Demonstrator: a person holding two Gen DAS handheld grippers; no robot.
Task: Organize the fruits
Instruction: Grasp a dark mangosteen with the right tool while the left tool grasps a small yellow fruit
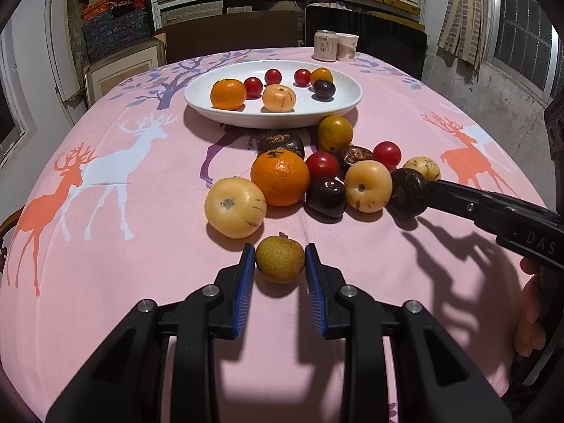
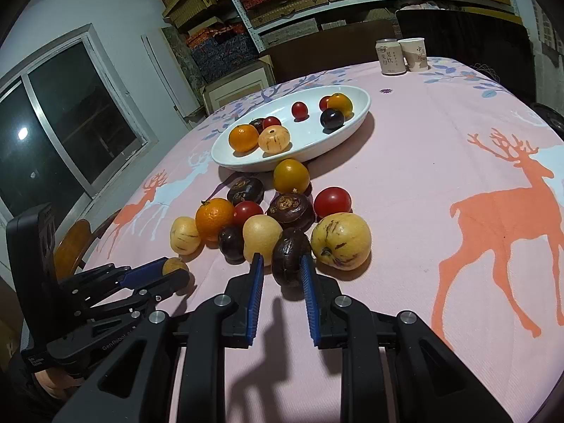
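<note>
Both grippers straddle fruit on the counter, short of the white plate (image 1: 225, 114). The left gripper (image 1: 280, 264) has its fingers spread around a small brownish-yellow fruit (image 1: 279, 259); the right gripper (image 2: 282, 271) brackets a dark purple fruit (image 2: 289, 257), not visibly pinching. Best to close gently, then lift clear of neighbouring fruit.

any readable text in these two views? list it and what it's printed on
"DAS" – on the right gripper body.
"GenRobot" then cut off – on the left gripper body.
"中" – on the paper cup.
Chinese print on the can: too blurred to read.
</note>
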